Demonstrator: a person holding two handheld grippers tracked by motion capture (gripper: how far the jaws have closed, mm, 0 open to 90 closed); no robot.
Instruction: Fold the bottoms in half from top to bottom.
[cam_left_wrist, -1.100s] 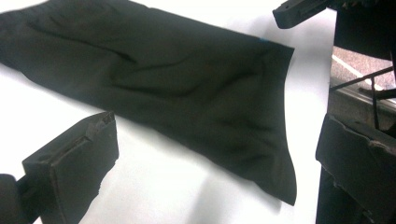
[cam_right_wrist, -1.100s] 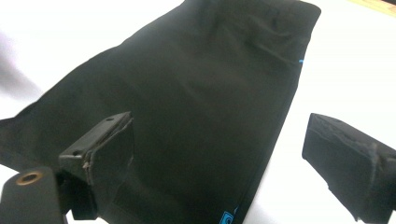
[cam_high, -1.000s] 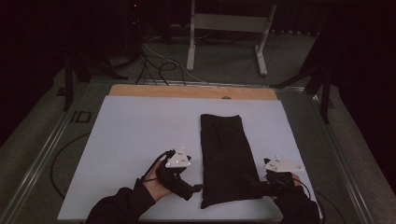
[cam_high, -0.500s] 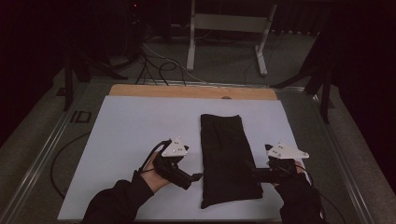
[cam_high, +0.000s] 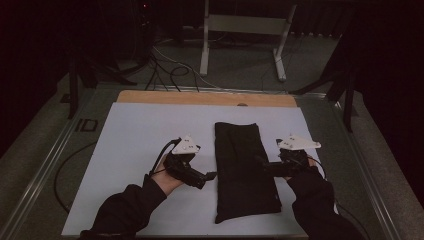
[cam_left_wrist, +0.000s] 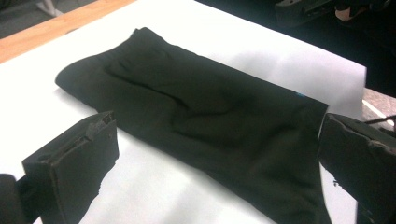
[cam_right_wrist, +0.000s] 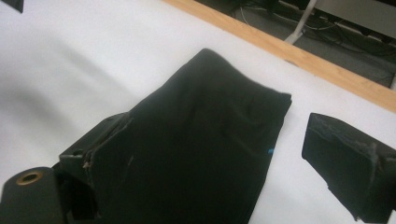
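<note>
At about 8 o'clock on the white-covered counter (cam_high: 140, 145), the left gripper (cam_high: 209, 176) lies low in the person's hand, pointing toward 3 o'clock. Its jaws stand wide apart and hold nothing; in the left gripper view they frame the cloth's long edge without touching it.

In the middle, slightly toward 4 o'clock, lies the long black folded cloth garment (cam_high: 244, 170), flat, its length running from 12 to 6 o'clock. One short end looks like a gathered waistband (cam_left_wrist: 116, 53), so it may be folded trousers.

At 4 o'clock the right gripper (cam_high: 261, 165) points toward 9 o'clock, its tip at the cloth's right edge. Its jaws are also spread wide; one appears to rest on or just over the fabric, and nothing is clamped.

By my judgement the step in hand is the approach for a two-sided grasp. The next move calls for lowering each gripper onto its edge and closing on all layers, so the fold lifts evenly.
</note>
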